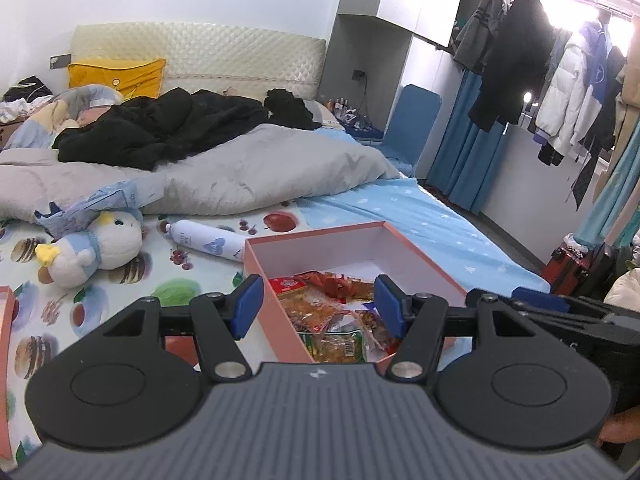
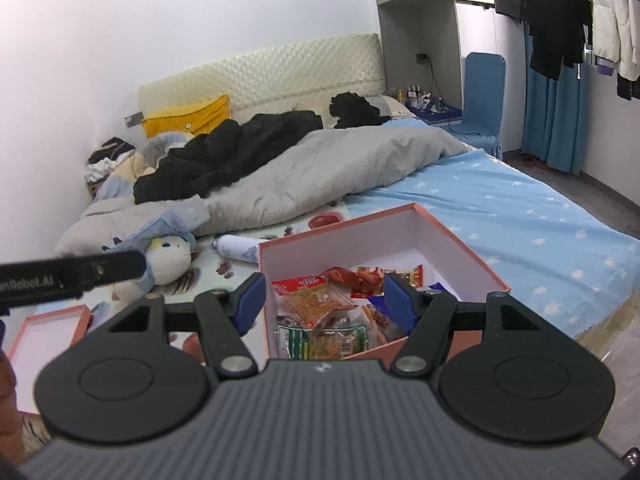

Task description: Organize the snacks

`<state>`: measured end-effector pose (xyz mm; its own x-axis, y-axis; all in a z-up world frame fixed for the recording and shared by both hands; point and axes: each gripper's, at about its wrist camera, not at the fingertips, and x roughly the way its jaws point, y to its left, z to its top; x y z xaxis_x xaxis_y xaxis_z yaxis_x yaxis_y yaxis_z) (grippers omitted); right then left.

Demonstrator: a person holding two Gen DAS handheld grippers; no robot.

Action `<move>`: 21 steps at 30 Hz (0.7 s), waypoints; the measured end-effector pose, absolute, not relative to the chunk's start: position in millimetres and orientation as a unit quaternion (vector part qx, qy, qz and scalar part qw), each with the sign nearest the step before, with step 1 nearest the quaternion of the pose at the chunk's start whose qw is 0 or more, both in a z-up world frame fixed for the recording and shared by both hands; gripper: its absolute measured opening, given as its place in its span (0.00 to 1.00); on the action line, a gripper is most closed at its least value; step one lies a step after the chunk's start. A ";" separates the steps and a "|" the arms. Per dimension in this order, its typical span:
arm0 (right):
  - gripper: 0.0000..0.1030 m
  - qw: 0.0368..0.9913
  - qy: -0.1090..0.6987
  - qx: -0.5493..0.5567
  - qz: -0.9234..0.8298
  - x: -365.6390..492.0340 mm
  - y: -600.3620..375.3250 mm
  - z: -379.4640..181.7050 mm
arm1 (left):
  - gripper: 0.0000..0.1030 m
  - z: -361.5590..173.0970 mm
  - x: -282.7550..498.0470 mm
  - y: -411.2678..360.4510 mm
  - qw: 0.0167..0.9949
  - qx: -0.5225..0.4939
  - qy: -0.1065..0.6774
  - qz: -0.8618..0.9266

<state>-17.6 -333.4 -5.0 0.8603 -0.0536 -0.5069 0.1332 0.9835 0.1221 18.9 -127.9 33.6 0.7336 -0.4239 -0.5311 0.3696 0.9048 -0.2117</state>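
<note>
A pink open box (image 1: 320, 234) (image 2: 340, 222) sits on the bed and holds several snack packets (image 1: 320, 312) (image 2: 320, 308) in red, orange and green wrappers, piled at its near end. My left gripper (image 1: 316, 304) is open and empty, hovering over the box's near left corner. My right gripper (image 2: 324, 300) is open and empty, hovering over the near end of the box. The right gripper (image 1: 532, 300) shows at the right edge of the left wrist view. The left gripper (image 2: 72, 270) shows at the left of the right wrist view.
The pink box lid (image 2: 48, 328) (image 1: 4, 320) lies to the left. A plush toy (image 1: 92, 248) (image 2: 160, 260) and a white bottle (image 1: 208, 240) (image 2: 236, 248) lie beyond. A grey duvet (image 1: 240, 168) and black clothes (image 1: 160, 128) cover the bed's far half. The bed's edge (image 2: 600, 312) is to the right.
</note>
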 end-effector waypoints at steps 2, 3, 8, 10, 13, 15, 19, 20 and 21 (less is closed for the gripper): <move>0.65 0.961 0.261 0.078 -0.050 -17.3 -333.9 -6.2 | 0.65 31.7 21.1 -126.1 0.929 -0.048 0.299 -0.212; 0.65 0.960 0.263 0.081 -0.049 -17.1 -334.2 -6.6 | 0.65 31.3 21.4 -125.7 0.929 -0.049 0.299 -0.211; 0.65 0.961 0.262 0.079 -0.052 -18.0 -335.9 -8.1 | 0.65 31.0 22.3 -125.0 0.929 -0.049 0.300 -0.210; 0.65 0.960 0.261 0.082 -0.055 -18.6 -337.0 -7.8 | 0.65 30.1 22.6 -124.4 0.929 -0.049 0.301 -0.210; 0.65 0.960 0.263 0.083 -0.054 -19.0 -336.8 -7.8 | 0.65 28.4 25.0 -123.6 0.928 -0.051 0.303 -0.210; 0.65 0.960 0.262 0.085 -0.053 -20.0 -336.7 -7.7 | 0.66 28.6 24.8 -124.1 0.929 -0.051 0.302 -0.209; 0.65 0.960 0.262 0.087 -0.049 -20.6 -336.4 -7.0 | 0.68 27.7 24.9 -124.9 0.928 -0.049 0.302 -0.211; 0.65 0.960 0.262 0.087 -0.048 -20.7 -336.8 -7.4 | 0.69 28.0 24.8 -125.3 0.928 -0.049 0.302 -0.210; 0.65 0.960 0.262 0.086 -0.047 -20.9 -336.7 -7.7 | 0.69 27.9 24.7 -125.3 0.928 -0.049 0.302 -0.211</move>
